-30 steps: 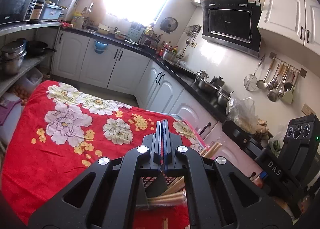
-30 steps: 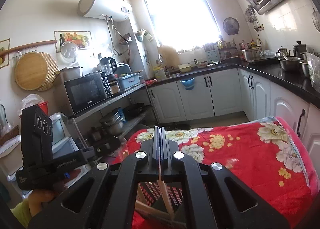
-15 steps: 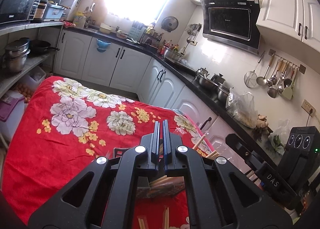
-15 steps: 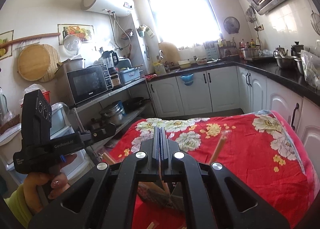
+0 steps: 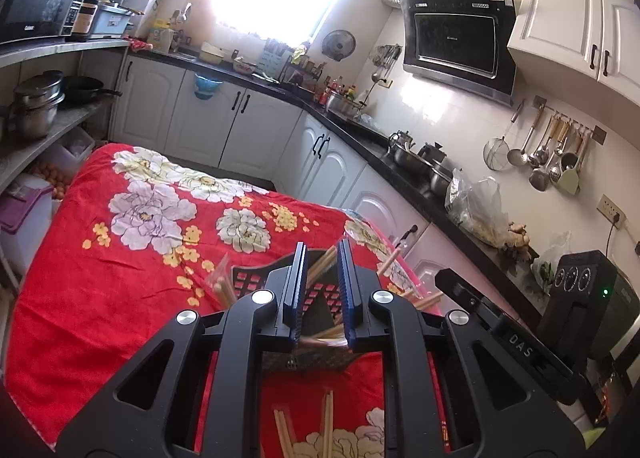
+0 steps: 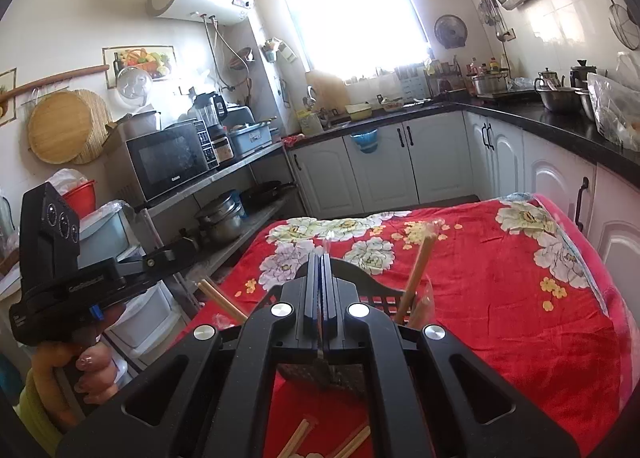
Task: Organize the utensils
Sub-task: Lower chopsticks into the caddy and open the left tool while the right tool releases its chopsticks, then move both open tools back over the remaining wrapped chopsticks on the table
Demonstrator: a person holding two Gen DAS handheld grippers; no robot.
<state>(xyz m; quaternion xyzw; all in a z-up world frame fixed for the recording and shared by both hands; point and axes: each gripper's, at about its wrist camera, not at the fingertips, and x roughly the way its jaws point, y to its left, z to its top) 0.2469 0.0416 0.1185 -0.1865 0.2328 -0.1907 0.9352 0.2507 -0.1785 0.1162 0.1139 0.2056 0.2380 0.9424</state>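
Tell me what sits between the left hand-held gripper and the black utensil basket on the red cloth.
Nothing visible. The left hand-held gripper, jaws opening, hangs directly over the black basket; only wooden chopsticks leaning in the basket show through the gap, none pressed by the pads.

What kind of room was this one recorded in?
A home kitchen, by the look of it: range hood on the tiled wall, ladles hanging on a rail, microwave on a shelf.

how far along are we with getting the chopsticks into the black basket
Partway. Several chopsticks already stand in the black basket on the red floral cloth. The left gripper is opening over the basket, its pads pressing nothing. The right gripper is shut. Loose chopsticks are left on the cloth.
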